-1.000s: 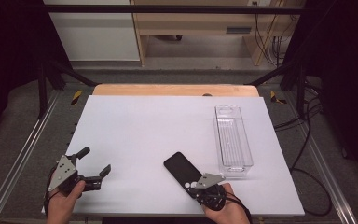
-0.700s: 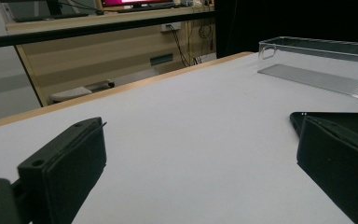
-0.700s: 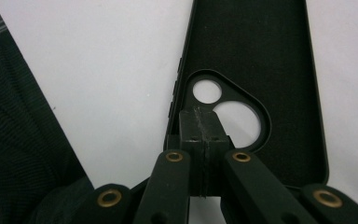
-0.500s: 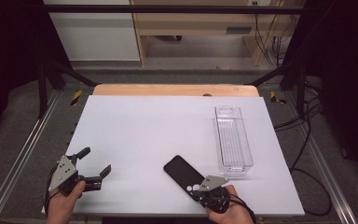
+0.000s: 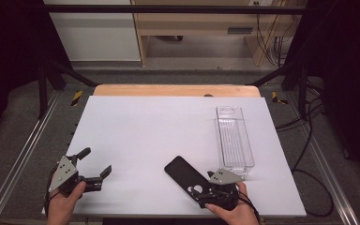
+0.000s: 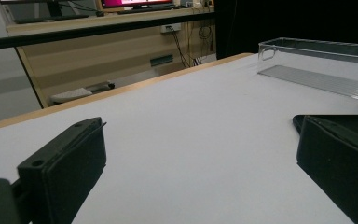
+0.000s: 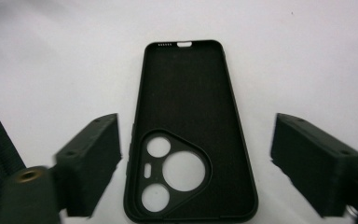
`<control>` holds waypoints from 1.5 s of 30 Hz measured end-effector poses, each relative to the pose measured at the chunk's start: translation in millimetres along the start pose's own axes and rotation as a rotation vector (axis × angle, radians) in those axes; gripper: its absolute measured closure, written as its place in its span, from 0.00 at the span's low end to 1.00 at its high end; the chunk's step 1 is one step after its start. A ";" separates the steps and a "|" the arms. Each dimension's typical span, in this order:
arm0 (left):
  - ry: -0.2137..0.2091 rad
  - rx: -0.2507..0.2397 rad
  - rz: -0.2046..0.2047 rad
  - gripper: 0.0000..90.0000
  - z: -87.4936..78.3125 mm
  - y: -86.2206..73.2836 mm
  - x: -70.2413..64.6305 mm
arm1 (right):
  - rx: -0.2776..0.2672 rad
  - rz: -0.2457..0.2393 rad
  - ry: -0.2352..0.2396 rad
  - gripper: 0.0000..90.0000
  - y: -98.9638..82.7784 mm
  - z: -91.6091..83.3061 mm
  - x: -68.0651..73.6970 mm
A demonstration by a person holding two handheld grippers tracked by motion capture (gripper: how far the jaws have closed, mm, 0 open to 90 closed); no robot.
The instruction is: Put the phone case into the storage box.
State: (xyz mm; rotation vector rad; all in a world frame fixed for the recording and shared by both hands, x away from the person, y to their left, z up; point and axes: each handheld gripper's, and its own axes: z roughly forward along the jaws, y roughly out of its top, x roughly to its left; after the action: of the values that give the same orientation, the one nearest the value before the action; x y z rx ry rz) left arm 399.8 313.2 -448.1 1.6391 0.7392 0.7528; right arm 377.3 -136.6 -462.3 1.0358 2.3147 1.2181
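Since the earlier frame the right hand-held gripper [image 5: 198, 191] has been drawn slightly back toward the near edge, and its jaws have just been opening; in the right gripper view they are seen spread wide on either side of the black phone case [image 7: 186, 135], with clear gaps to both pads, so the case is released and not pinched. The case [image 5: 186, 172] is laid flat on the white surface [image 5: 168, 126], open side up, its camera cut-outs at the end nearest the right hand-held gripper; on the surface it is found at about five o'clock from the centre. The clear plastic tray [image 5: 235, 136] is set at about two o'clock from the case, near it but apart. The left hand-held gripper [image 5: 96, 163] is held at about eight o'clock of the surface, unmoved, its jaws parted with nothing between them; in the left gripper view bare surface is seen between its pads [image 6: 70, 163].
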 end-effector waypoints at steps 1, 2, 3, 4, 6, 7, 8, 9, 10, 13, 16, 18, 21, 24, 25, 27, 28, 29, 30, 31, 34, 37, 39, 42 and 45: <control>0.000 0.000 0.000 0.02 0.0 0.0 0.0 | 0.001 -0.001 0.000 0.12 -0.6 0.5 -0.6; 0.000 0.000 0.000 0.02 0.0 0.0 0.0 | 0.004 -0.004 0.001 0.10 -1.1 0.7 -1.1; -0.001 0.000 0.000 0.02 0.2 0.0 0.0 | 0.008 0.000 0.006 0.09 -2.0 1.3 -1.3; -0.001 0.000 0.001 0.02 0.3 0.0 0.0 | 0.018 0.001 0.013 0.08 -3.0 2.3 -1.7; -0.001 0.001 0.002 0.02 0.7 -0.1 -0.1 | 0.041 0.006 0.017 0.08 -5.0 5.2 -2.0; -0.001 0.001 0.004 0.02 0.8 0.0 -0.2 | 0.054 0.005 0.016 0.08 -5.9 6.2 -1.9; -0.002 0.001 0.004 0.02 0.8 0.1 -0.3 | 0.068 0.002 0.020 0.08 -7.2 8.1 -1.9; -0.002 0.002 0.005 0.02 0.9 0.0 -0.3 | 0.071 0.005 0.018 0.08 -7.6 8.8 -1.7; -0.003 0.003 0.005 0.02 1.0 0.0 -0.3 | 0.076 0.004 0.019 0.08 -7.8 9.2 -1.9; -0.005 0.004 0.005 0.02 1.4 -0.1 -0.5 | 0.093 0.003 0.014 0.08 -8.8 11.5 -1.7; -0.007 0.004 0.006 0.02 1.7 0.0 -1.1 | 0.102 0.003 0.018 0.08 -9.4 13.6 -0.6; -0.008 0.005 0.007 0.02 1.8 0.1 -1.3 | 0.105 0.001 0.020 0.07 -9.5 16.2 1.3; -0.010 0.005 0.008 0.02 2.1 0.1 -1.7 | 0.118 -0.010 0.022 0.06 -9.0 19.5 3.9; -0.013 0.006 0.007 0.02 2.7 0.0 -1.9 | 0.124 -0.011 0.014 0.06 -8.9 22.7 4.5; -0.014 0.006 0.007 0.02 2.8 0.0 -2.0 | 0.127 -0.011 0.014 0.06 -8.9 24.1 4.5; -0.016 0.006 0.007 0.02 3.0 0.0 -2.2 | 0.132 -0.009 0.010 0.06 -8.7 25.9 4.7; -0.017 0.006 0.008 0.02 3.1 0.0 -2.3 | 0.133 -0.008 0.010 0.06 -8.5 26.7 4.8; -0.019 0.007 0.007 0.02 3.2 -0.1 -2.4 | 0.135 -0.008 0.006 0.06 -8.4 27.6 4.8; -0.020 0.007 0.006 0.02 3.3 -0.2 -2.6 | 0.140 -0.005 0.005 0.06 -8.5 28.6 5.2; -0.021 0.007 0.006 0.02 3.5 -0.2 -2.7 | 0.150 -0.007 0.000 0.06 -8.6 29.3 5.4; -0.024 0.007 0.007 0.02 3.8 -0.1 -3.1 | 0.167 -0.007 -0.014 0.06 -9.4 31.7 6.9; -0.025 0.007 0.007 0.02 3.9 -0.2 -3.4 | 0.168 -0.024 -0.028 0.06 -10.1 33.0 8.8; -0.026 0.008 0.007 0.02 3.9 -0.2 -3.5 | 0.171 -0.021 -0.027 0.06 -10.1 32.9 8.8; -0.027 0.009 0.007 0.02 4.3 -0.3 -3.8 | 0.167 -0.024 -0.030 0.07 -10.6 33.0 8.8; -0.029 0.010 0.008 0.02 4.9 -0.4 -4.2 | 0.176 -0.023 -0.035 0.11 -9.5 31.8 7.6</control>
State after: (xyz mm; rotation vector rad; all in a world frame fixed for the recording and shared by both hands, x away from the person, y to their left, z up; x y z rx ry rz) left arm 401.1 307.1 -449.7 1.6597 0.7170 0.7307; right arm 386.2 -116.3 -488.1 1.0757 2.4339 0.9936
